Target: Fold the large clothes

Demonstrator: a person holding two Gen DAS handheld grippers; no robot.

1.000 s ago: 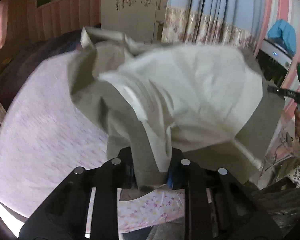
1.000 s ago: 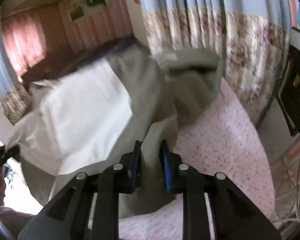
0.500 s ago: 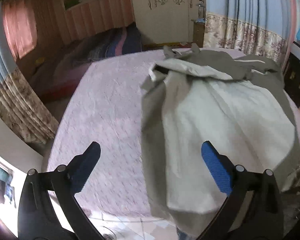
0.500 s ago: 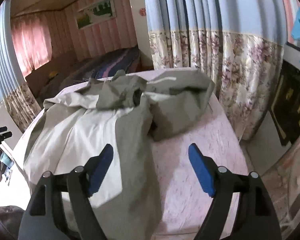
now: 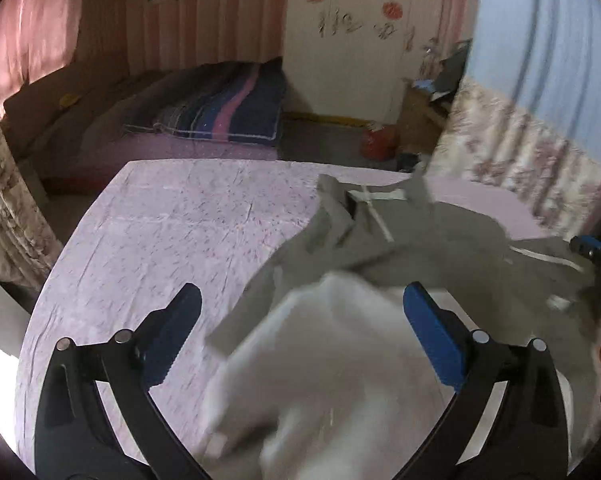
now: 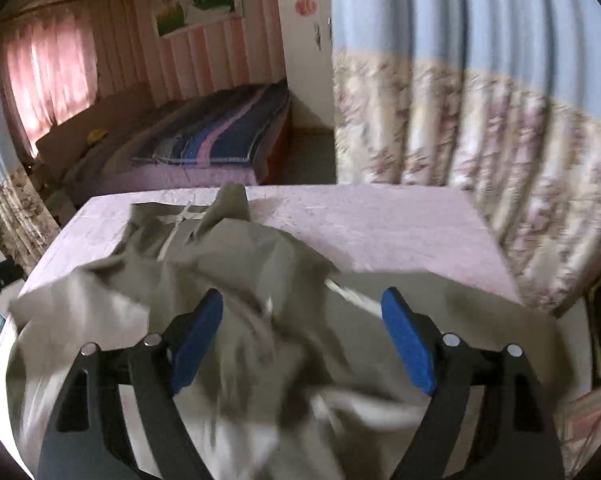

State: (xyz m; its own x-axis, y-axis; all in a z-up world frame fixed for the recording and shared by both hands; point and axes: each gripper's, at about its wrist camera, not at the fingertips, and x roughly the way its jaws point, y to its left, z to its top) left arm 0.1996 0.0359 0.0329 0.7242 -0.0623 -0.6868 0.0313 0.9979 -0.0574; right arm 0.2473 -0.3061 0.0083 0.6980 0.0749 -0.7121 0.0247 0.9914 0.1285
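A large grey-olive garment [image 5: 440, 240] with a white lining [image 5: 340, 344] lies crumpled on the pink bedsheet [image 5: 180, 220]. My left gripper [image 5: 300, 296] hovers over its near left part, open wide, the blue pads apart from the cloth. In the right wrist view the same garment [image 6: 240, 256] spreads across the sheet [image 6: 380, 232], collar end at the far side. My right gripper [image 6: 302, 298] hangs open above its bunched middle, pads gripping nothing. The near cloth is blurred in both views. The right gripper's tip [image 5: 592, 248] shows at the left view's right edge.
A second bed with a striped blue and pink blanket [image 5: 220, 112] stands behind. A white wardrobe [image 5: 360, 40] and a red object [image 5: 378, 144] on the floor sit at the back. Flowered curtains [image 6: 480, 120] hang along the bed's right side.
Both grippers, shut on the lifted garment a second ago, have opened and let it go. The garment has dropped onto the bed, and both grippers have swept in over it.
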